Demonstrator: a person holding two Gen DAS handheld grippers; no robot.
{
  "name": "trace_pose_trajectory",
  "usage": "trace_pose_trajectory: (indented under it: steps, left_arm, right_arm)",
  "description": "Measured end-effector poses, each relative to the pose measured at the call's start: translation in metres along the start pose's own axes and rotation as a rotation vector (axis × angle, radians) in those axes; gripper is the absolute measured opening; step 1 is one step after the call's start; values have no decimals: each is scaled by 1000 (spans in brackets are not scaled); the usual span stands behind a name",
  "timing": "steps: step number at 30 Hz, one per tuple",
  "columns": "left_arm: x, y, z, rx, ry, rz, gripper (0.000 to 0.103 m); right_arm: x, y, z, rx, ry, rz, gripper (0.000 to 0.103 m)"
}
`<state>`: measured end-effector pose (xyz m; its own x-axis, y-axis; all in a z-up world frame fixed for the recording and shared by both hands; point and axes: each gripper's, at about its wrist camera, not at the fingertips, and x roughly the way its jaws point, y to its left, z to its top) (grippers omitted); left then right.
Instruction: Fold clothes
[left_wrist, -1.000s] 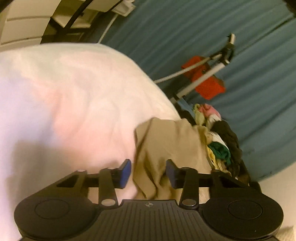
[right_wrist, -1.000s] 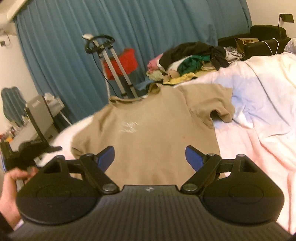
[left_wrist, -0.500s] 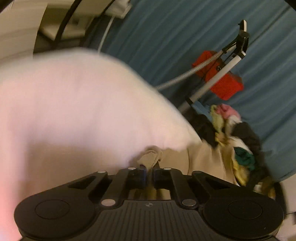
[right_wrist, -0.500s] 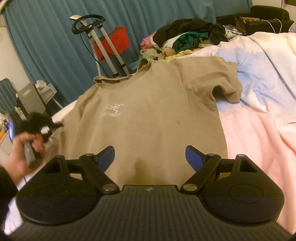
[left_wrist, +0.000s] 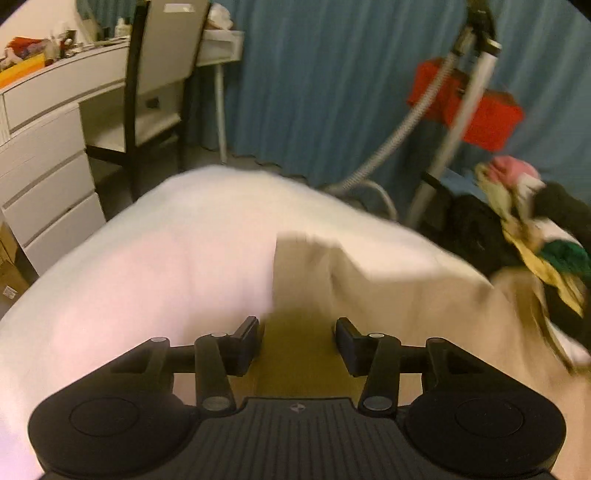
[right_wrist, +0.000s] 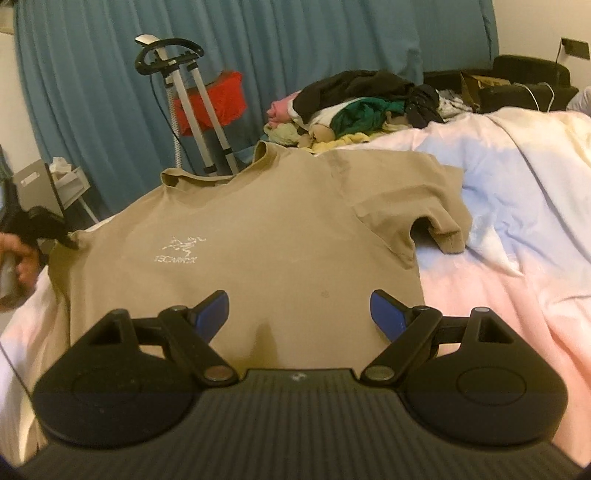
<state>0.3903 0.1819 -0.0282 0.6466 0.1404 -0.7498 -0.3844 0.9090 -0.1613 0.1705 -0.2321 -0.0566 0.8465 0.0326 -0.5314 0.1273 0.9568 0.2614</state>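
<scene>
On the bed (right_wrist: 517, 258), tan tee (right_wrist: 258, 229) lies flat, chest print up, collar toward the curtain (right_wrist: 295, 44), one sleeve folded near the clothes pile (right_wrist: 362, 107). Right gripper (right_wrist: 297, 314) hovers over the hem, jaws spread wide, nothing between. Left gripper (left_wrist: 297, 343) at the tee's other sleeve edge, jaws opening, fabric below them, not pinched
</scene>
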Motion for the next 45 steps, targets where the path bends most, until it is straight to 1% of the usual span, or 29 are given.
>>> trace_pose_trajectory:
  steps: [1,3,5,8,9,10,12,14,16,17,19,20,21,23,24,25,26,28,29,31,34,35,37,38,40,42,44,45]
  left_arm:
    - [-16,2,-11,31,16,-5,53]
    - [-56,14,-41,88,50,-38,55]
    - [-94,21,-76,138,109,-67,56]
    - [-145,35,-136,175,233,-126,57]
    - [-159,41,-157,186,272,-159,57]
    - [-173,41,-179,212,316,-192,58]
    - [-191,39,-218,267,375,-227,58]
    - [-206,31,-254,324,427,-257,58]
    - [-213,21,-283,374,479,-274,58]
    - [-217,17,-294,405,486,-268,58]
    - [-223,9,-307,459,460,-248,58]
    - [-226,6,-311,482,444,-239,55]
    - [-228,7,-311,478,435,-232,49]
    - [-233,12,-308,463,422,-221,12]
    - [-236,17,-303,446,428,-235,5]
    - [-241,25,-296,419,433,-249,2]
    - [-246,32,-290,392,438,-263,2]
    - [-262,51,-275,372,420,-263,1]
    - [-269,61,-266,367,419,-257,1]
    - [-283,86,-249,347,421,-218,1]
    - [-296,125,-229,346,430,-62,1]
    - [-296,137,-223,341,435,4,1]
    - [-297,158,-214,330,441,97,0]
    - [-299,166,-209,314,444,104,1]
    - [-307,175,-203,294,430,76,7]
    - [-314,155,-203,298,365,35,22]
    - [-326,144,-203,314,300,-5,52]
    - [-331,137,-201,318,264,-22,57]
  right_arm:
    - [-2,1,0,-3,-6,1,85]
    - [-7,1,2,-3,-17,5,85]
    - [-14,2,2,-13,-33,2,85]
    - [-26,3,3,-34,-59,-8,85]
    - [-30,3,3,-40,-66,-12,85]
    - [-35,3,3,-43,-69,-18,85]
    - [-44,1,0,-49,-65,-37,85]
    - [-57,-2,-4,-46,-61,-44,85]
    - [-72,-7,-7,-32,-65,-42,85]
    - [-79,-10,-9,-20,-66,-42,85]
    - [-91,-15,-12,6,-65,-50,85]
    - [-94,-16,-13,12,-64,-56,85]
    - [-96,-17,-13,6,-66,-68,85]
    - [-98,-17,-15,-18,-74,-104,85]
    - [-97,-17,-16,-24,-74,-118,85]
    - [-97,-18,-16,-25,-71,-127,85]
    - [-96,-19,-17,-24,-67,-133,85]
    - [-96,-22,-19,-10,-56,-133,85]
    - [-96,-23,-19,-4,-52,-130,85]
    - [-97,-23,-18,-3,-54,-125,85]
    - [-98,-21,-17,-8,-64,-116,85]
    - [-98,-20,-16,-8,-66,-112,85]
    - [-98,-18,-15,-5,-68,-98,85]
    - [-99,-17,-15,-3,-70,-93,85]
    - [-100,-16,-14,-4,-76,-86,85]
    - [-102,-14,-13,-7,-84,-80,85]
    - [-104,-14,-12,-10,-94,-75,85]
    - [-105,-14,-12,-11,-98,-75,85]
